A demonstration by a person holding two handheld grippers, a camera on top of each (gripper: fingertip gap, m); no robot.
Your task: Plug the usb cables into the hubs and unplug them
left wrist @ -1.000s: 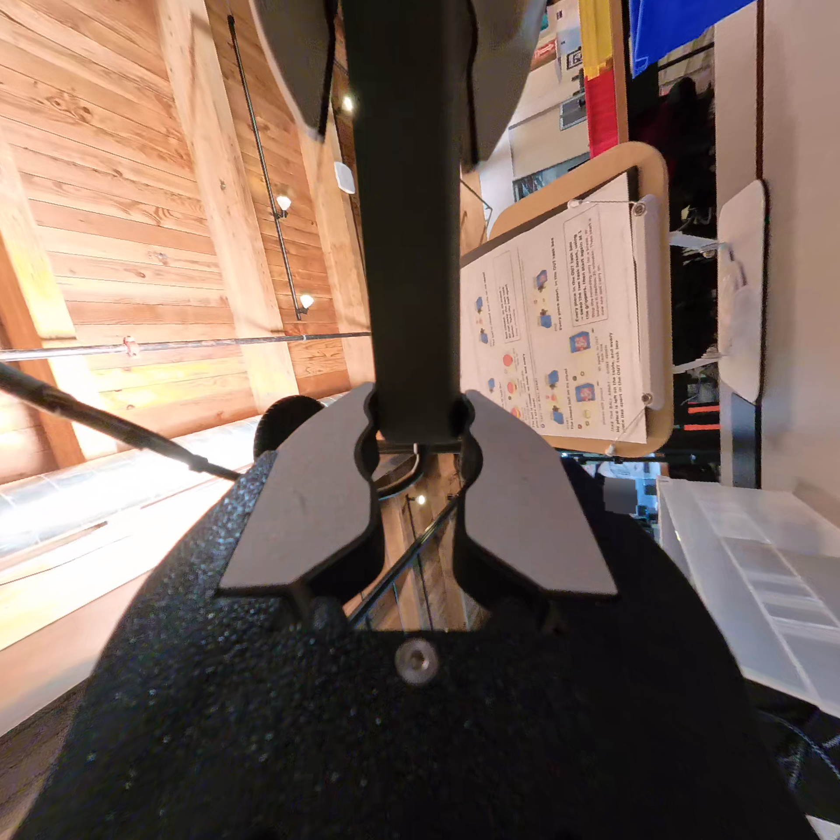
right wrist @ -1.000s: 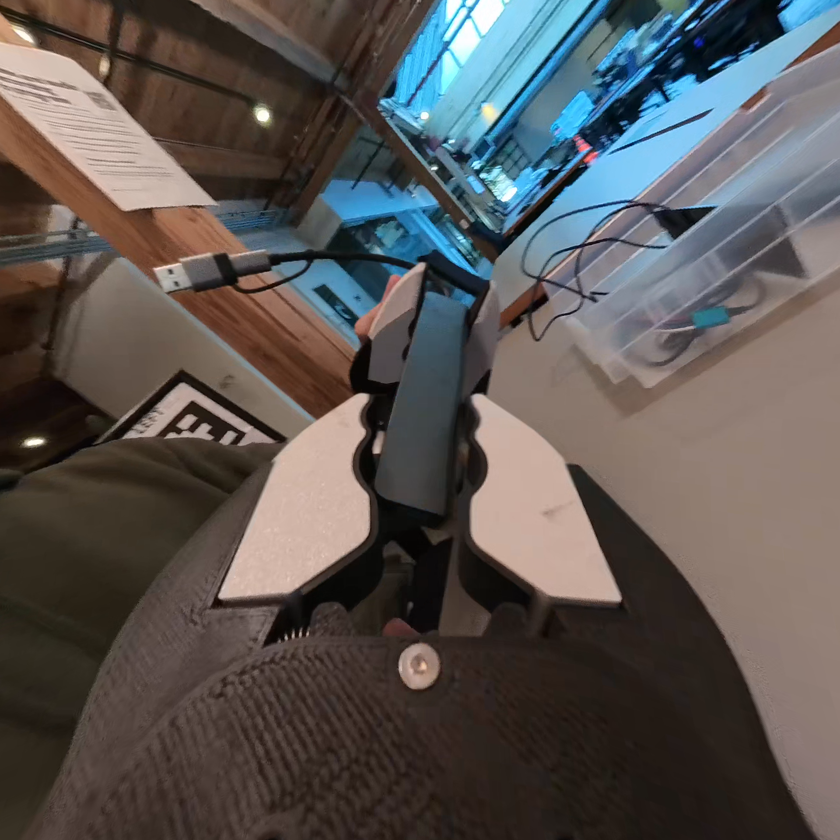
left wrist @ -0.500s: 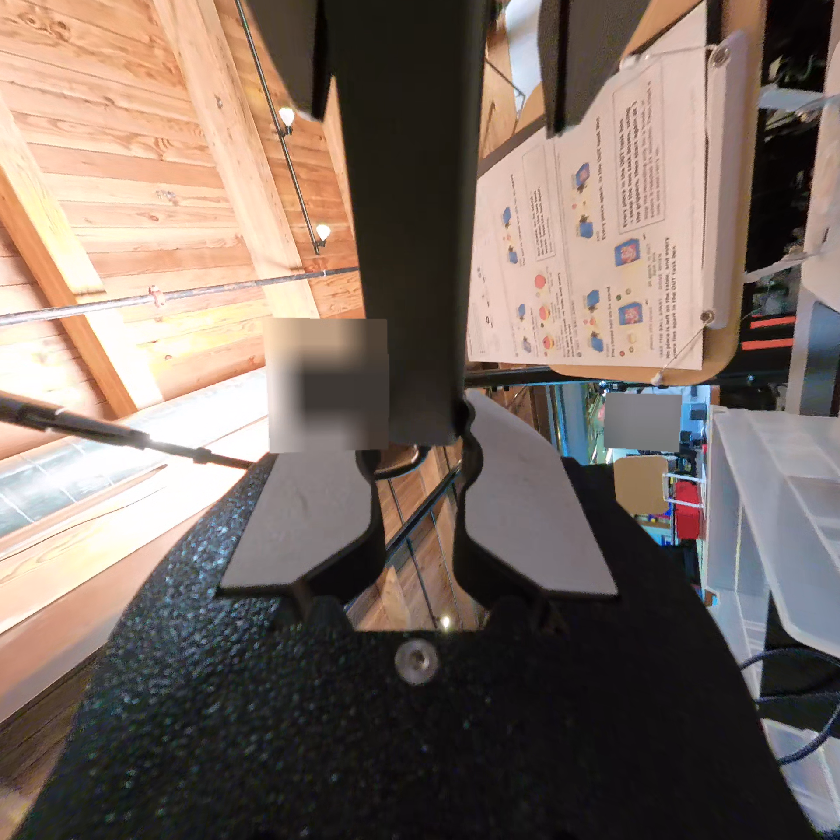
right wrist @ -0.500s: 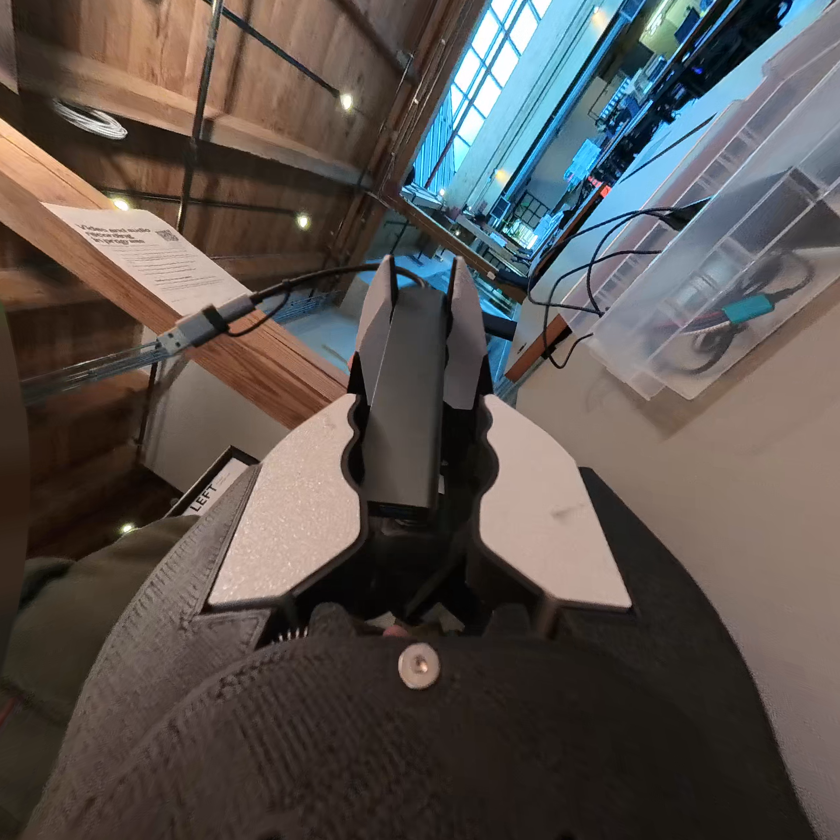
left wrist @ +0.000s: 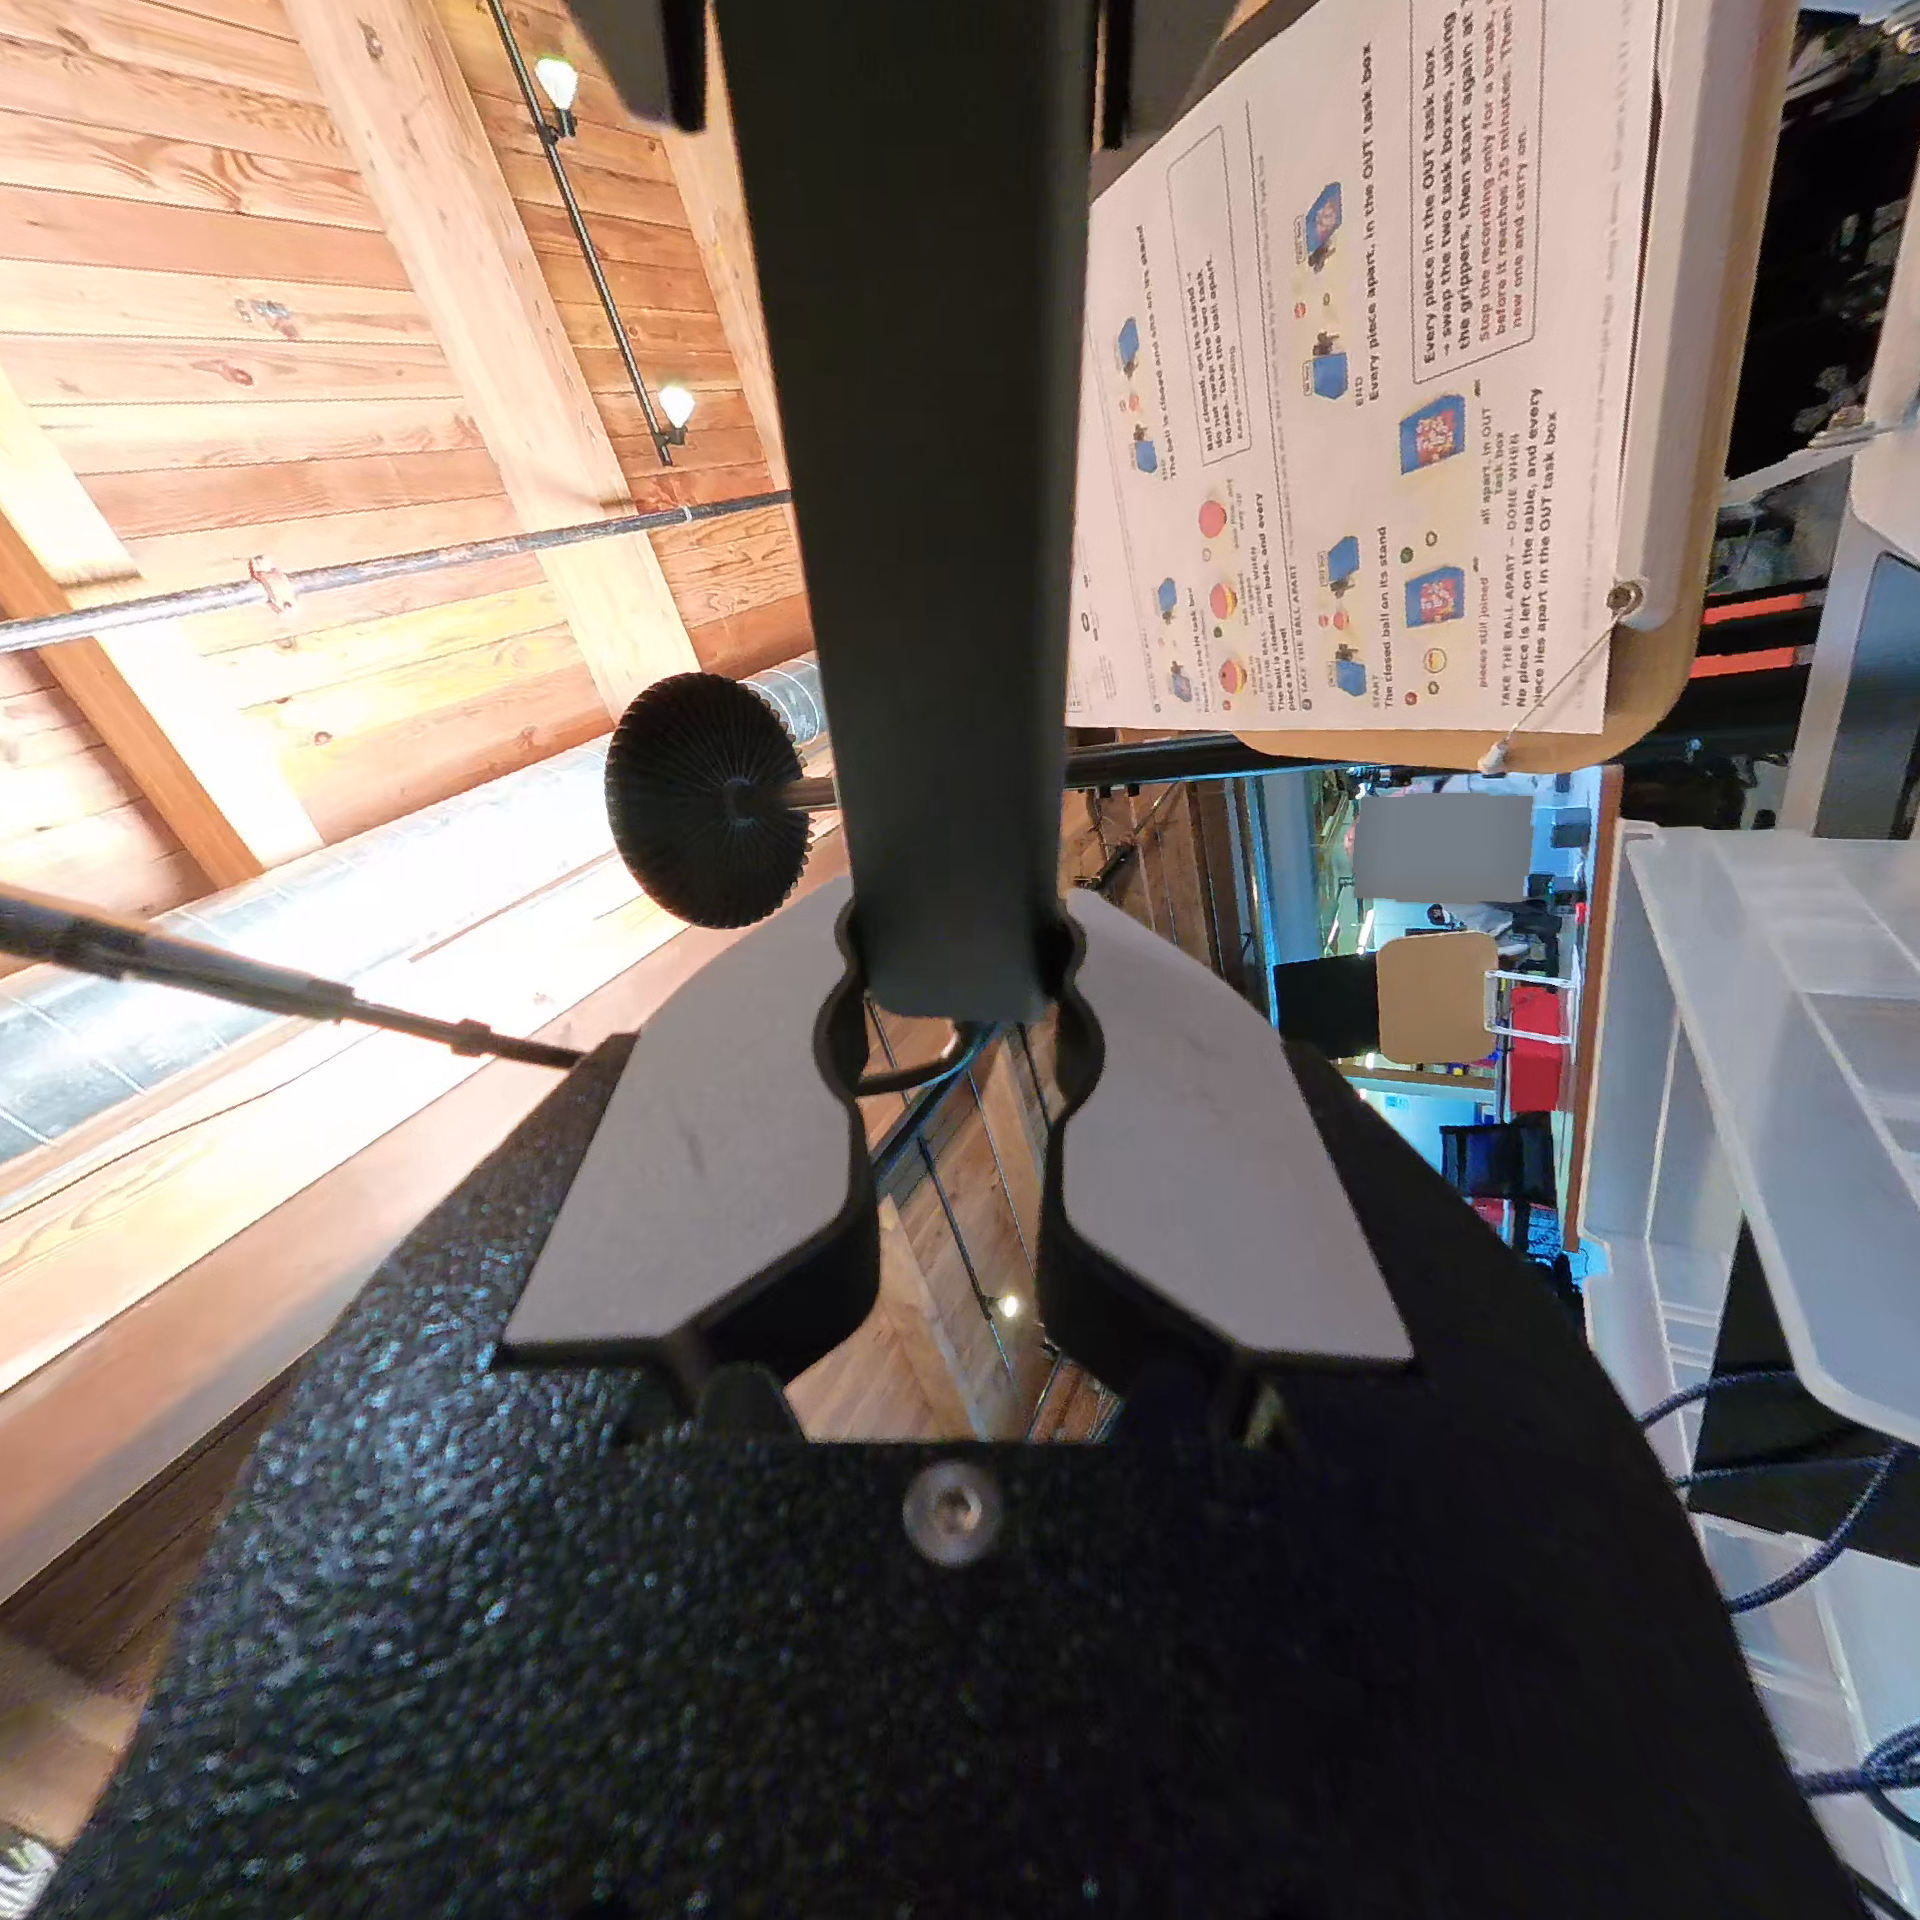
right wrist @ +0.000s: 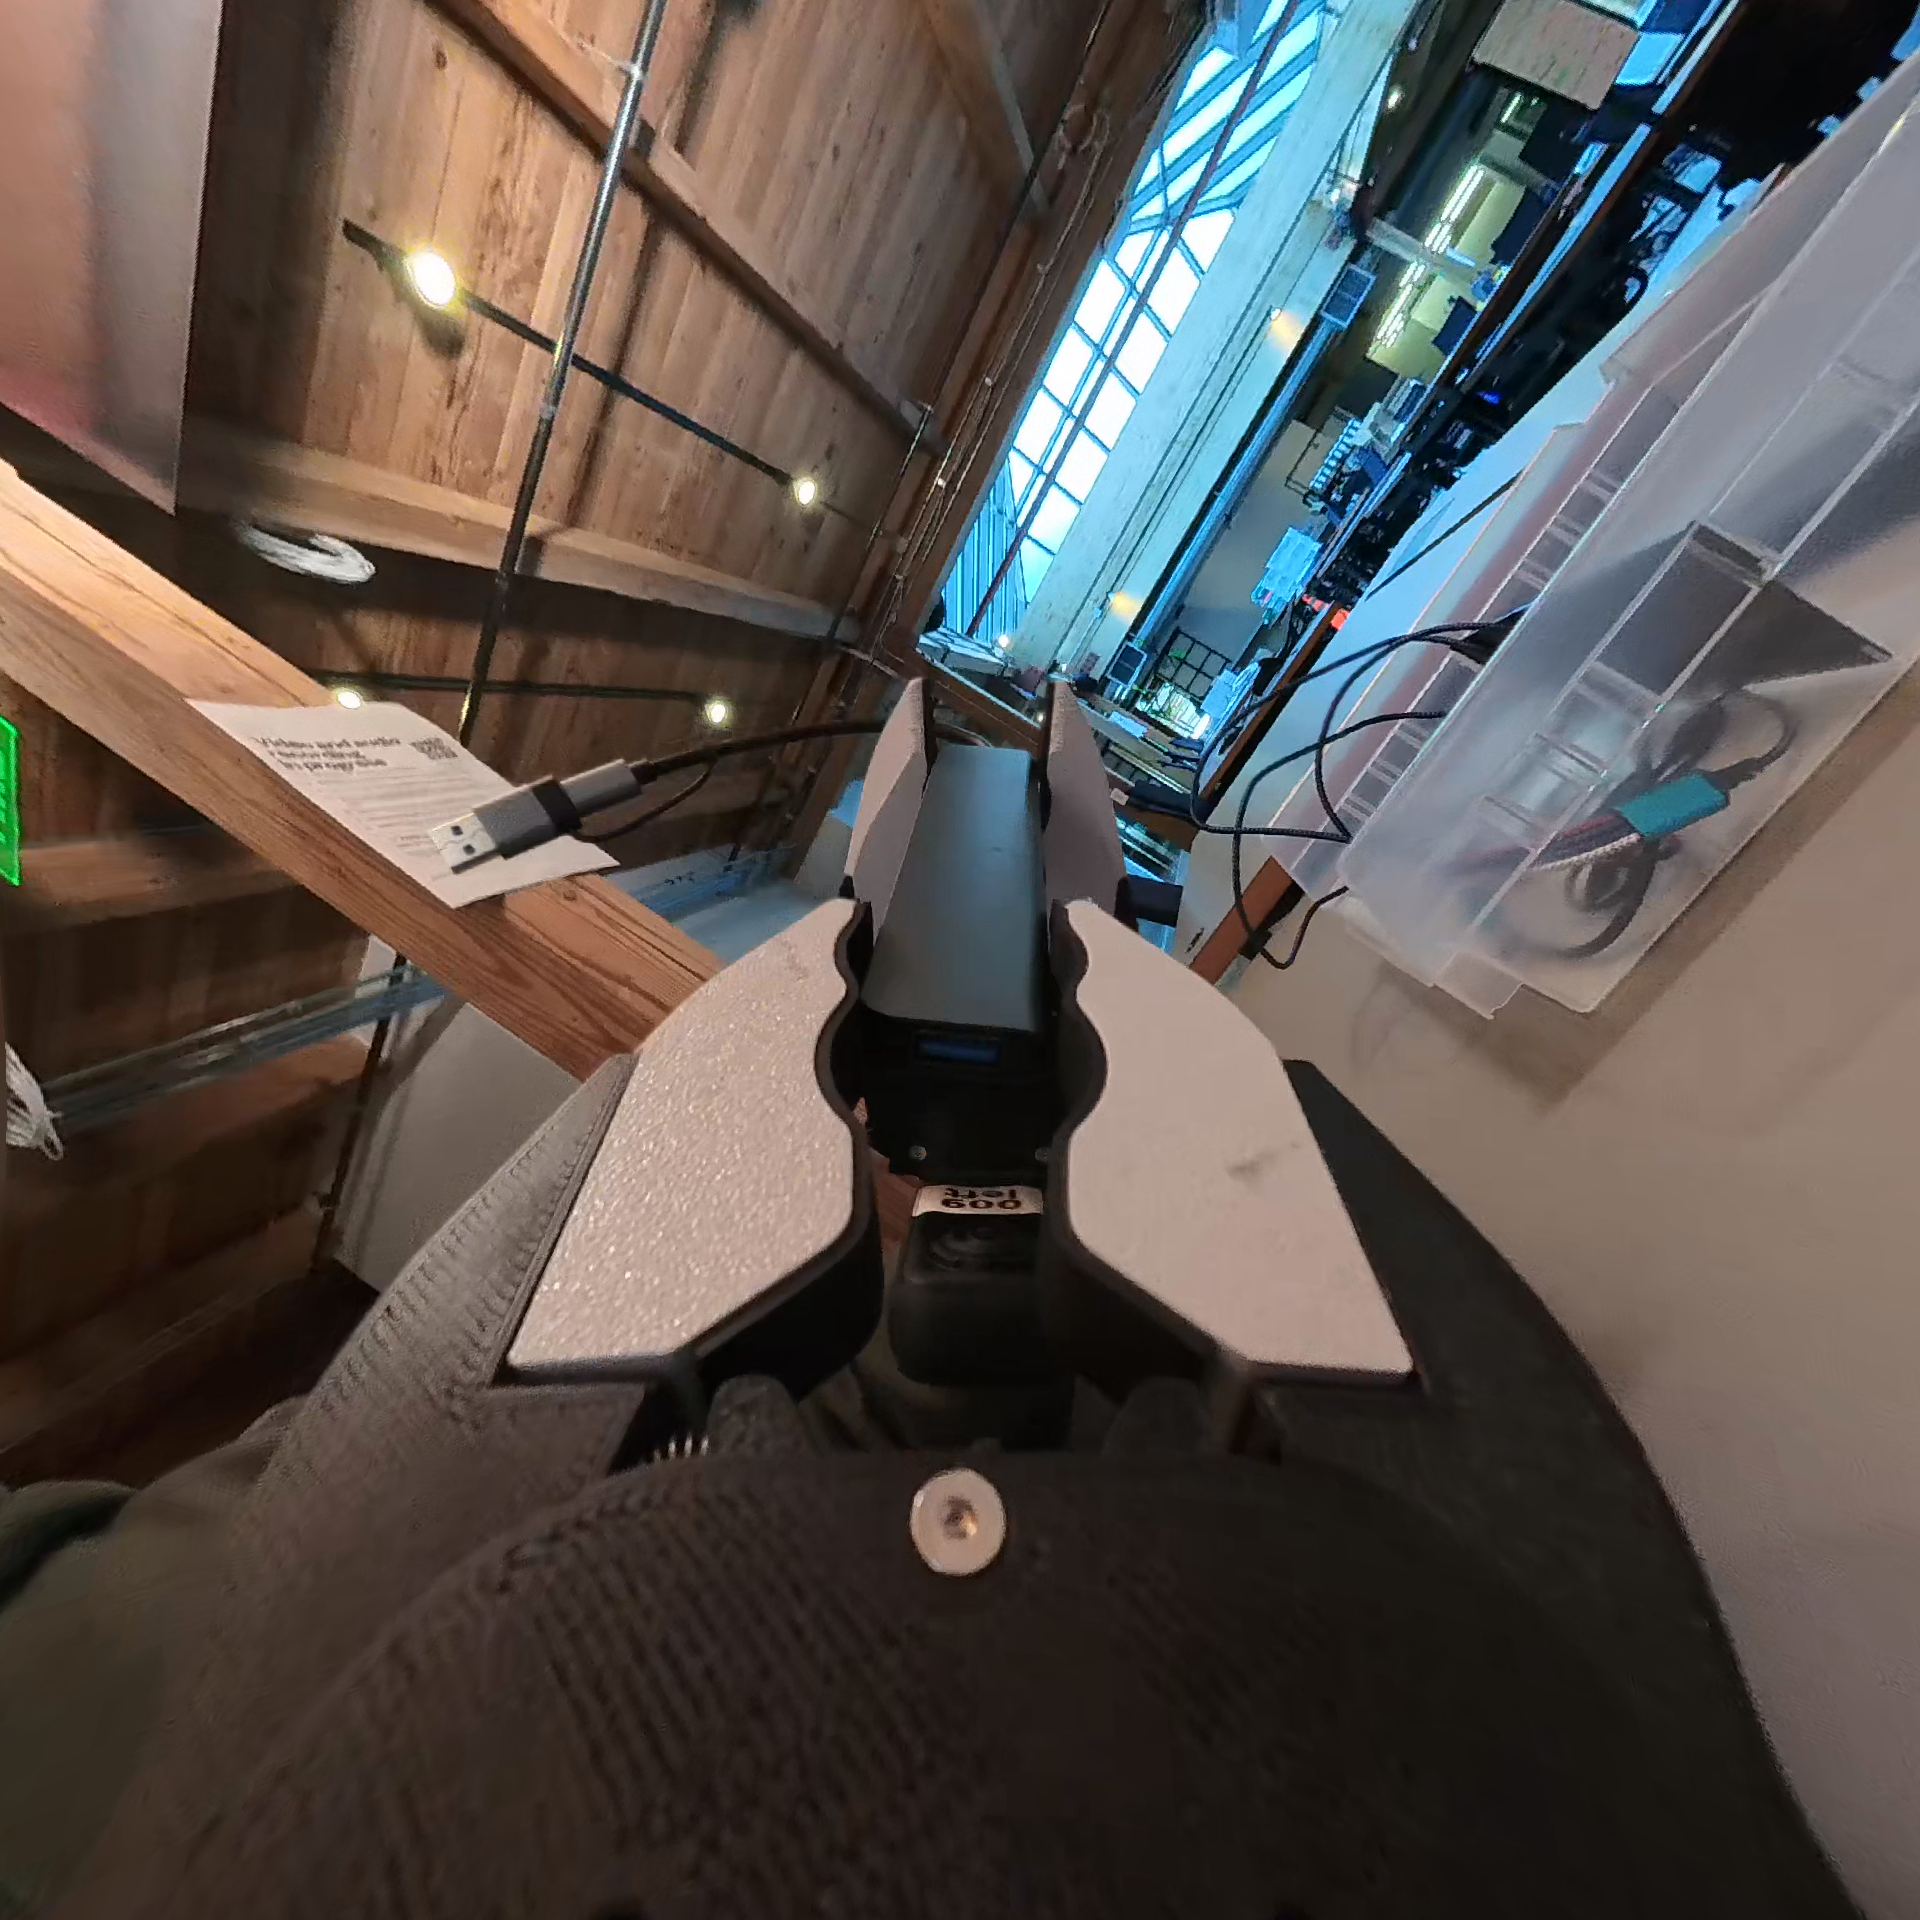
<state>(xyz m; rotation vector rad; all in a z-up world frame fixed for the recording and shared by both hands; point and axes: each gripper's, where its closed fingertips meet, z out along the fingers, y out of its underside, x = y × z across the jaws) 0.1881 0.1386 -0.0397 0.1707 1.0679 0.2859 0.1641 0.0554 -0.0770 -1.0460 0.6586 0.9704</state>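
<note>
A dark grey USB hub (right wrist: 961, 883) is held at both ends by the two grippers, lifted off the table. My right gripper (right wrist: 961, 925) is shut on its near end, where a blue port shows. The left gripper's white fingers (right wrist: 899, 790) clamp the far end. The hub's own short cable hangs out to the left and ends in a loose silver USB plug (right wrist: 520, 821), plugged into nothing. In the left wrist view my left gripper (left wrist: 956, 935) is shut on the same hub (left wrist: 925, 520), and the right gripper's fingers (left wrist: 644, 52) show at the top edge.
A clear plastic bin (right wrist: 1714, 644) on the pale table (right wrist: 1662, 1351) holds coiled cables and a teal connector (right wrist: 1673, 805). A wooden beam (right wrist: 260, 727) runs on the left. An instruction sheet on a board (left wrist: 1351, 395), a white bin (left wrist: 1766, 1039) and a black ribbed knob (left wrist: 712, 800) are close by. One gripper's finger ends stand about 10 centimetres off the other's.
Both grippers stay shut on the hub and have tilted with it. The loose plug has swung right and lower in the right wrist view. The ribbed knob has come into the left wrist view.
</note>
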